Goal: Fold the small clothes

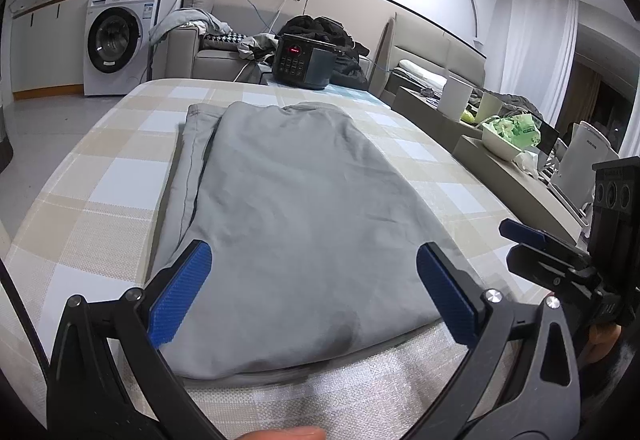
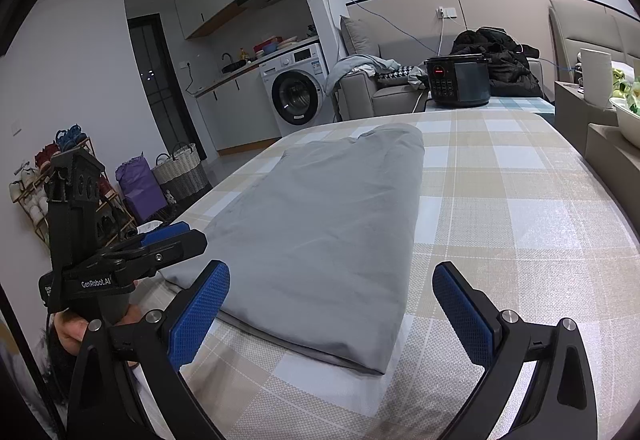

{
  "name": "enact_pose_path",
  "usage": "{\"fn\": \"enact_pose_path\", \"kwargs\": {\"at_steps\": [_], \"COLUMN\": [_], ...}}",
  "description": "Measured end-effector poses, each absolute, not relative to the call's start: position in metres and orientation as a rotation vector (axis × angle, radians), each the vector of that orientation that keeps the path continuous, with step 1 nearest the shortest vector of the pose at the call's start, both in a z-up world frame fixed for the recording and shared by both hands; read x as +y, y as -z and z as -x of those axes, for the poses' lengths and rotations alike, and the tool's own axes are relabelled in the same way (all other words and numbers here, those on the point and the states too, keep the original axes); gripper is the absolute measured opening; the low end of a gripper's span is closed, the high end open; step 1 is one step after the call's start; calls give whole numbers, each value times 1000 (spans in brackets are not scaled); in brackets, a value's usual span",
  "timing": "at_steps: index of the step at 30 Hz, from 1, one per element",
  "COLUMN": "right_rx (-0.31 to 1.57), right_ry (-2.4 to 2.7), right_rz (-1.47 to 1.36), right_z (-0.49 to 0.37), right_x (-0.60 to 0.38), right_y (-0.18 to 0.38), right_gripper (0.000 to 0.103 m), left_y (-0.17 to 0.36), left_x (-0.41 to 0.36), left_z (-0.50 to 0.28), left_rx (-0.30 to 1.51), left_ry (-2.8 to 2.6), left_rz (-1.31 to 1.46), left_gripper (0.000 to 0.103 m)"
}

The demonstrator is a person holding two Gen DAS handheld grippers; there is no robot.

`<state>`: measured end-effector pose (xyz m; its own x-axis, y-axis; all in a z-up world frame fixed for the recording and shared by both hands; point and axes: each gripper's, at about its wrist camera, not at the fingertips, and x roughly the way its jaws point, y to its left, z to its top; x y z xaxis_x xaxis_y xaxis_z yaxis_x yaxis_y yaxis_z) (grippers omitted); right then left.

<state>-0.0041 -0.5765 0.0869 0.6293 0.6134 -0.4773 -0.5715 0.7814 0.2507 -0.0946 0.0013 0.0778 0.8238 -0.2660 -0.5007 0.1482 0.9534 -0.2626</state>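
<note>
1. The left gripper [image 1: 312, 292] has its jaws spread wide, with nothing between the blue pads [image 1: 180, 296]. They straddle the near end of the grey garment [image 1: 296, 224] without clearly touching it; whether a pad brushes the cloth I cannot tell.

2. The right gripper [image 2: 332, 314] is also wide open and empty. Its left pad sits over the near right corner of the garment [image 2: 332, 240], while its right pad hovers above bare tablecloth.

3. In the left wrist view the right gripper [image 1: 544, 252] appears at the far right edge, seen from the side, just beside the garment's right border. In the right wrist view the left gripper [image 2: 160, 244] appears at the left, near the garment's near left corner, with fingers of a hand [image 2: 76, 332] wrapped around its handle.

4. The garment lies flat on the checked beige-and-white tablecloth [image 2: 520, 224], folded lengthwise into a long narrow rectangle running away from the grippers – a seamed layer peeks out along its left side.

5. Beyond the far end of the cloth stands a dark electric cooker [image 1: 302, 60] with a red display.

6. Behind it – a grey sofa [image 1: 212, 56] piled with clothes, and to the left a white washing machine [image 1: 120, 36].
</note>
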Motion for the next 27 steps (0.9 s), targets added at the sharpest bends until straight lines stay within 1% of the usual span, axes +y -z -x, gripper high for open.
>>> {"fn": "enact_pose_path", "kwargs": {"at_steps": [27], "right_rx": [577], "right_ry": [-678], "right_rz": [-80], "right_z": [4], "right_x": [-577], "right_y": [-87], "right_gripper": [103], "left_y": [-80], "left_x": [-5], "left_z": [97], "left_rx": [553], "left_ry": [195], "left_rz": [215], "left_gripper": [102]}}
